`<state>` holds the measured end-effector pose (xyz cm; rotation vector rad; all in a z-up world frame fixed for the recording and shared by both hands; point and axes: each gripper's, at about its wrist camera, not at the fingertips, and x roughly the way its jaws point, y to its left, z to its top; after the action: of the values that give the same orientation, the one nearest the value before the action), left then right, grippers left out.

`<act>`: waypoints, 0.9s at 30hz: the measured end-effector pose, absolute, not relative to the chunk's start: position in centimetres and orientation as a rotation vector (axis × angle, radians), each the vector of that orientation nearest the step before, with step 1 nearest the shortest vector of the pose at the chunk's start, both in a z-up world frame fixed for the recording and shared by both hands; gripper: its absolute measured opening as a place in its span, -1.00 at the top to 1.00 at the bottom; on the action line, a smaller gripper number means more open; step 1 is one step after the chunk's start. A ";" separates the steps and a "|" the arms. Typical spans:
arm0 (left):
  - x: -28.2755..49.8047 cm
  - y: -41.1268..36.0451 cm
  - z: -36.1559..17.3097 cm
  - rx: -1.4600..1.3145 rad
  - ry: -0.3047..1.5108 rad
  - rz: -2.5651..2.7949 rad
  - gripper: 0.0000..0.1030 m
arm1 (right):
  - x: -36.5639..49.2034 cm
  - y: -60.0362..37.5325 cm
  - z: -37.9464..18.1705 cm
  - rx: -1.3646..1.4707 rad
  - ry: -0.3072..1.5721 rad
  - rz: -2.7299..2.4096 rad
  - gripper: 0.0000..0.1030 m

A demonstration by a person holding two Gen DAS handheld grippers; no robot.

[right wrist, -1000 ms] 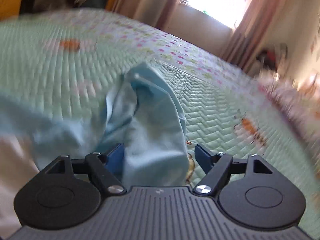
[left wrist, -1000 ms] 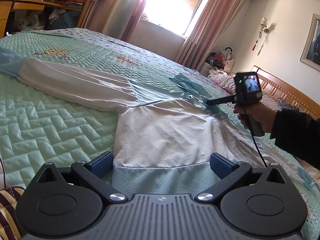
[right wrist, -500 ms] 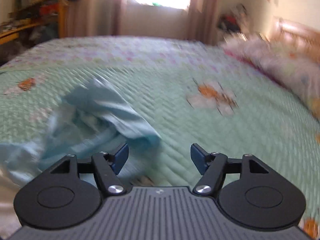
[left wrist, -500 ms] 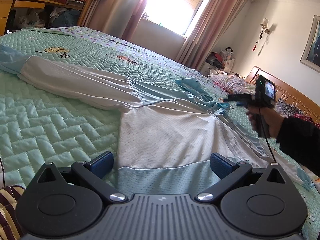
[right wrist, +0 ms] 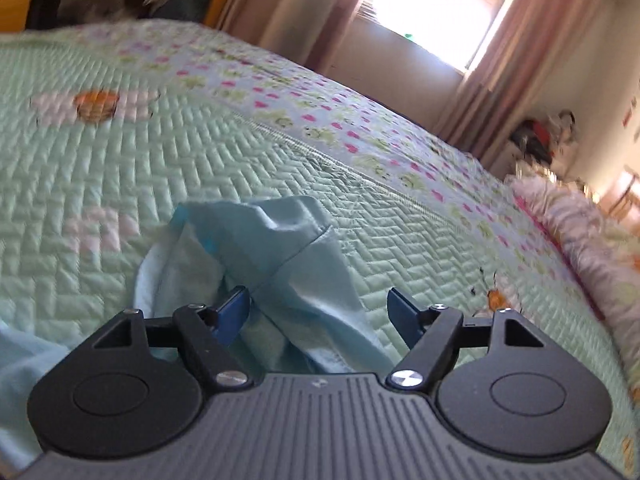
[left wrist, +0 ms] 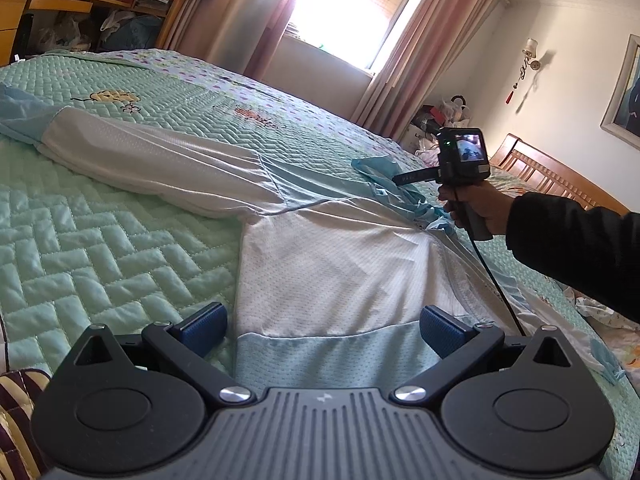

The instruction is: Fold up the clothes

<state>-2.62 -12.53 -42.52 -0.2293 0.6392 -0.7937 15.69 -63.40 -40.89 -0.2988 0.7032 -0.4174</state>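
Observation:
A white and light-blue jacket [left wrist: 332, 256] lies spread flat on the green quilted bed [left wrist: 100, 240], one sleeve [left wrist: 152, 160] stretched out to the left. My left gripper [left wrist: 323, 325] is open, its jaws straddling the light-blue hem [left wrist: 332, 356]. In the left wrist view my right gripper [left wrist: 396, 179] reaches over the bunched blue collar [left wrist: 380, 172]. In the right wrist view that gripper [right wrist: 320, 312] is open, with the blue collar fabric [right wrist: 280, 248] lying between its pads.
A pink patterned pillow [right wrist: 580, 232] and a wooden headboard [left wrist: 560, 176] lie to the right. A desk and shelves [left wrist: 80, 0] stand beyond the bed on the left. The window [left wrist: 352, 12] with curtains is behind. A striped cloth [left wrist: 16, 420] lies at the near left corner.
My right gripper swung away to the right, then came back over the collar. The collar fabric is again between its open pads. My left gripper has stayed at the hem.

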 end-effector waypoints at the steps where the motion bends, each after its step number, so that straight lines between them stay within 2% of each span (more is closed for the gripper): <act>1: -2.6 -12.5 -42.5 -0.228 0.640 -0.793 -0.99 | 16.0 -63.5 -41.2 -0.315 0.715 -0.412 -0.16; 2: -2.6 -12.5 -42.5 -0.228 0.640 -0.793 -0.99 | 16.3 -63.9 -41.5 -0.298 0.737 -0.409 0.10; 5: -2.6 -12.5 -42.5 -0.230 0.641 -0.793 -0.99 | 16.3 -64.5 -41.9 -0.250 0.737 -0.388 0.38; 8: -2.5 -12.5 -42.5 -0.233 0.642 -0.794 -0.99 | 15.5 -64.7 -41.4 -0.224 0.704 -0.387 0.86; 9: -2.5 -12.5 -42.5 -0.234 0.643 -0.794 -0.99 | 15.1 -64.8 -40.9 -0.216 0.685 -0.391 0.90; 17: -2.6 -12.6 -42.6 -0.229 0.642 -0.791 -0.99 | 8.7 -63.3 -36.4 -0.176 0.575 -0.250 0.92; 24: -2.6 -12.6 -42.6 -0.230 0.642 -0.791 -0.99 | 6.2 -59.9 -40.0 -0.284 0.795 -0.046 0.88; 25: -2.6 -12.6 -42.6 -0.232 0.642 -0.791 -0.99 | 6.0 -60.0 -39.9 -0.267 0.800 -0.039 0.84; 26: -2.6 -12.6 -42.6 -0.233 0.642 -0.792 -0.99 | 5.8 -60.1 -39.7 -0.248 0.803 -0.034 0.63; 27: -2.6 -12.6 -42.6 -0.234 0.643 -0.792 -0.99 | 5.6 -60.3 -39.6 -0.230 0.806 -0.028 0.23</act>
<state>-2.56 -12.59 -42.59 -0.2335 0.6426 -0.7918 5.58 -60.26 -39.57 -0.2299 0.8057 -0.0282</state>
